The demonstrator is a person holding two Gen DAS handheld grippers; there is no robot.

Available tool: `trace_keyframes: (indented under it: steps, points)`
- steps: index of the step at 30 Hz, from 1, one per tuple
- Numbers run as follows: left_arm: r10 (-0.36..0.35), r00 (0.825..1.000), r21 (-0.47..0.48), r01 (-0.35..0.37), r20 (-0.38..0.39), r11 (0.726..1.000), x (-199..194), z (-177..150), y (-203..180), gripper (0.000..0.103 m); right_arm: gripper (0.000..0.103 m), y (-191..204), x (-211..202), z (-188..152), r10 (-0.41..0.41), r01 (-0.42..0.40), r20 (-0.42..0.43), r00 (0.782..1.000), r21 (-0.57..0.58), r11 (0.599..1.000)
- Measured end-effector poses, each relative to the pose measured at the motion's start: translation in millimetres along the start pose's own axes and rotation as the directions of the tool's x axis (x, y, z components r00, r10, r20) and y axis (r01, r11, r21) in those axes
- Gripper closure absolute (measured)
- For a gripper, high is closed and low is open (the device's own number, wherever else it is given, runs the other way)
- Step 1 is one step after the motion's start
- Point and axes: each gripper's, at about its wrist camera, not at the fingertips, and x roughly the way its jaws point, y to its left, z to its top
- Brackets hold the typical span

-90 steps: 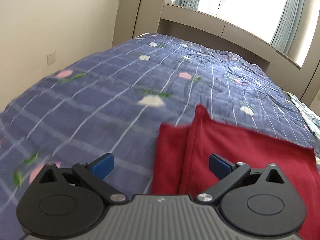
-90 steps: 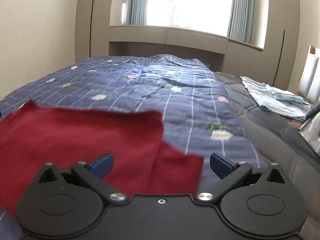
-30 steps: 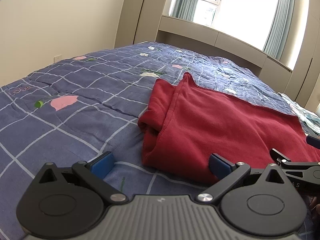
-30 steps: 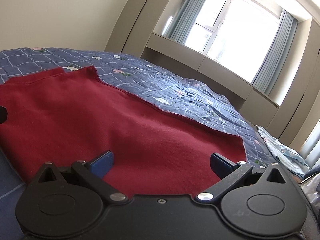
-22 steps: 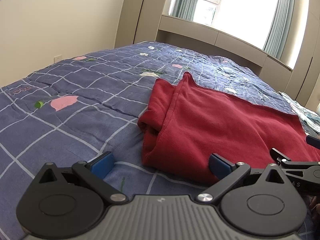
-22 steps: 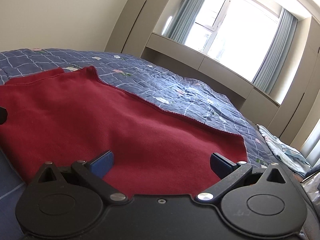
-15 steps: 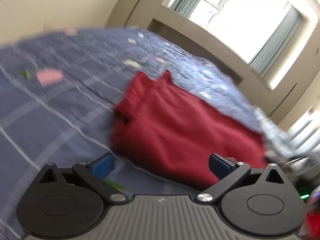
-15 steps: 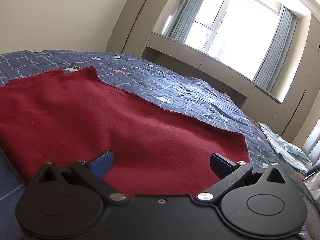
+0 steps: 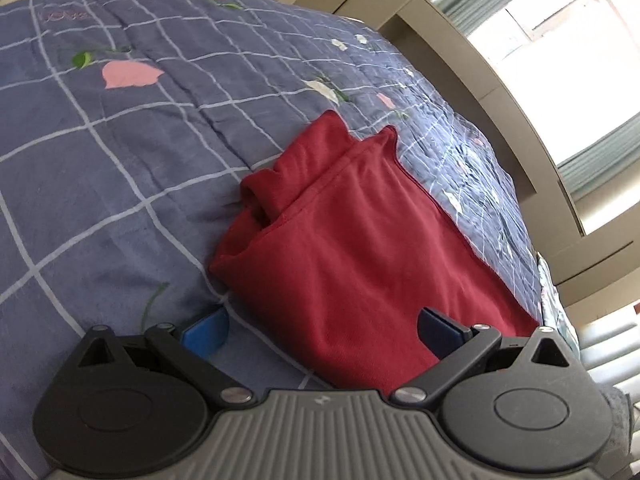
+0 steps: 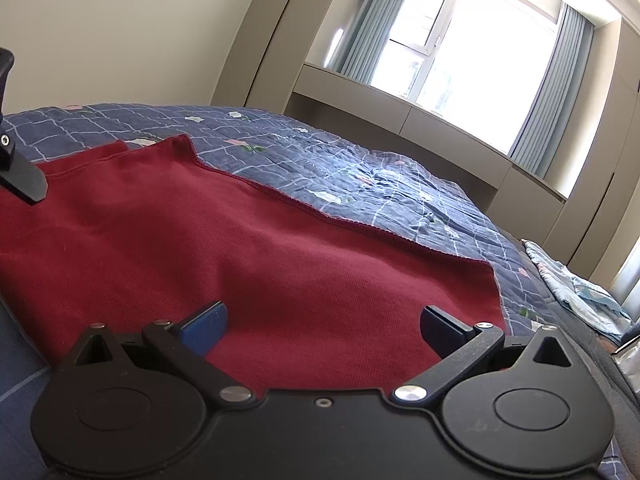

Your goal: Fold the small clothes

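I see the red garment [image 9: 360,248] lying folded on the bed's blue checked quilt [image 9: 120,152]. My left gripper [image 9: 320,330] has its fingers spread wide and empty; the garment's near folded edge lies between them, its bunched end ahead of the left finger. My right gripper [image 10: 322,322] is likewise released, holding nothing, its fingers hovering over the red cloth [image 10: 240,248], which stretches ahead and leftward.
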Motion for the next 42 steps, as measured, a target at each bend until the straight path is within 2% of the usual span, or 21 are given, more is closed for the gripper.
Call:
trace_keyframes:
  steps: [9,18,25,28,33,35,38,40,42]
  points:
    - [0.021,1.000,0.022,-0.021,-0.016,1.000,1,-1,-3,0.000,0.001,0,0,0,0.001,-0.001,0.001,1.000,0.000,1.000]
    - [0.124,0.992,0.051,-0.124,0.011,0.991,12,7,-18,0.000,0.001,2,-1,0,-0.006,0.006,0.005,1.000,-0.008,1.000]
    - [0.140,0.990,0.014,-0.141,0.029,0.990,14,13,-20,0.002,0.001,1,-1,-1,-0.003,0.003,0.006,1.000,-0.005,1.000]
    - [0.153,0.987,0.023,-0.155,0.045,0.988,12,13,-21,0.012,0.001,0,0,-1,0.002,-0.002,0.003,1.000,0.001,1.000]
    - [0.142,0.986,-0.043,-0.138,0.091,0.989,5,13,-8,0.048,0.001,-6,3,0,0.029,-0.029,-0.010,1.000,0.035,0.999]
    - [0.114,0.988,-0.107,-0.103,0.103,0.989,4,12,5,0.050,0.001,-10,5,0,0.045,-0.044,-0.019,0.999,0.053,0.998]
    - [0.061,0.991,-0.173,-0.040,0.120,0.984,5,12,18,0.044,0.001,-14,7,0,0.070,-0.067,-0.031,0.997,0.084,0.994]
    - [0.050,0.990,-0.170,-0.027,0.130,0.985,6,12,17,0.040,0.001,-18,10,0,0.092,-0.087,-0.041,0.995,0.112,0.990]
    - [0.069,0.989,-0.152,-0.049,0.134,0.987,7,11,12,0.043,0.001,-22,11,0,0.110,-0.103,-0.047,0.993,0.137,0.985]
